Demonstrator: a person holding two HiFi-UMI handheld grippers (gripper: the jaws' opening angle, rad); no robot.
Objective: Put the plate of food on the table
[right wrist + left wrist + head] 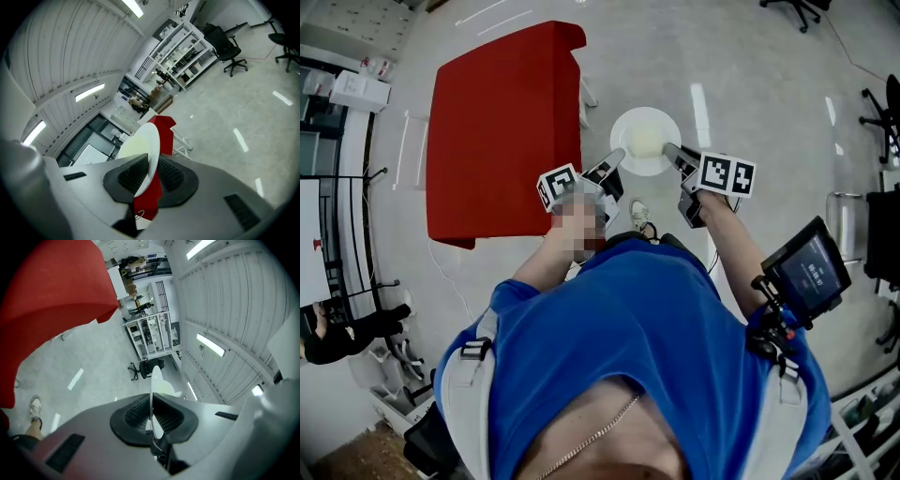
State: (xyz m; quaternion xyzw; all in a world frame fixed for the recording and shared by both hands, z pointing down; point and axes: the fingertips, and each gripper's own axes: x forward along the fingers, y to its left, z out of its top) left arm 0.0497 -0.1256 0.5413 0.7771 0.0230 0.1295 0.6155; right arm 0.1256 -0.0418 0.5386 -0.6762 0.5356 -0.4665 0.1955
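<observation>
Held in mid-air, level: round glossy white plate (667, 120) with a pale yellow mound of food (645, 142) at its middle. Above the grey polished floor (750, 84), not on the table. Just off the right-hand long edge of the rectangular table draped in red cloth (502, 131), nearer its far right corner than its near one. Clear gap between plate rim and cloth.

Left gripper (617, 157): clamped on the plate's left rim. In the left gripper view, same gripper (151, 414) with ribbed black pads (133, 414) pressed against both faces of the thin rim. Plate (156, 377) seen edge-on there, running away between the jaws. Red cloth (51, 301) filling the upper left.

Right gripper (671, 150): pinching the opposite, right rim. In the right gripper view, same gripper (149, 176) with the plate (152, 138) seated between its two black pads (171, 176). Narrow opening taken up by the rim alone. Yellow food (133, 145) visible on the upper face, red table (165, 129) just behind.

Also logged:
- blue shirt (656, 319) low in the head view
- white sneaker (639, 216) on the floor below the plate's near side
- small black screen unit (811, 267) at the right forearm
- black office chair (145, 367) and white shelving (147, 333) far off in the left gripper view
</observation>
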